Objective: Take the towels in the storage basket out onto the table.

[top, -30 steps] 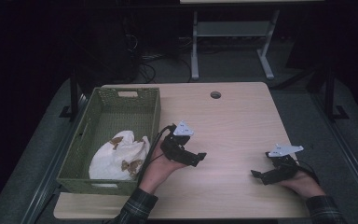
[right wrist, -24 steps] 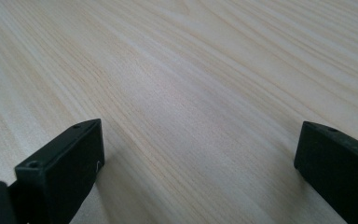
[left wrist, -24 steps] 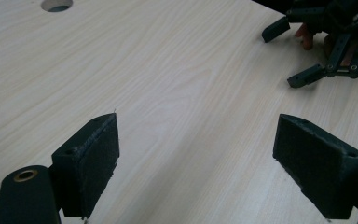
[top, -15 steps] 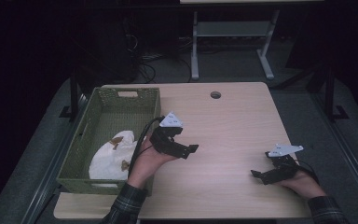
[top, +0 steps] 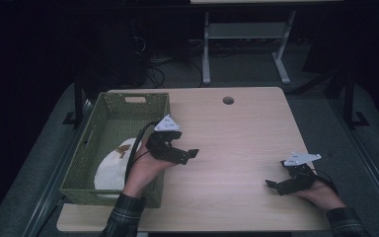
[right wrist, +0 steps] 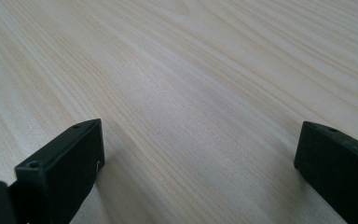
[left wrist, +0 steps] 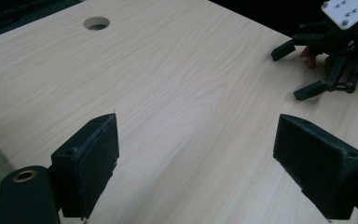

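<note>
Now the white cloth (top: 111, 170) lies in the green basket (top: 128, 106), and the left gripper (top: 187, 154) has drifted back toward it, jaws wide and empty. Likely another reach comes. The right gripper (top: 272, 185) rests open, holding nothing, on the table (top: 237, 133).

My sleeves (top: 123, 217) are dark plaid. Each black hand-held gripper (top: 185, 154) carries a grey triangular plate (top: 167, 124). Black cable (top: 137, 143) trails from mine.
</note>
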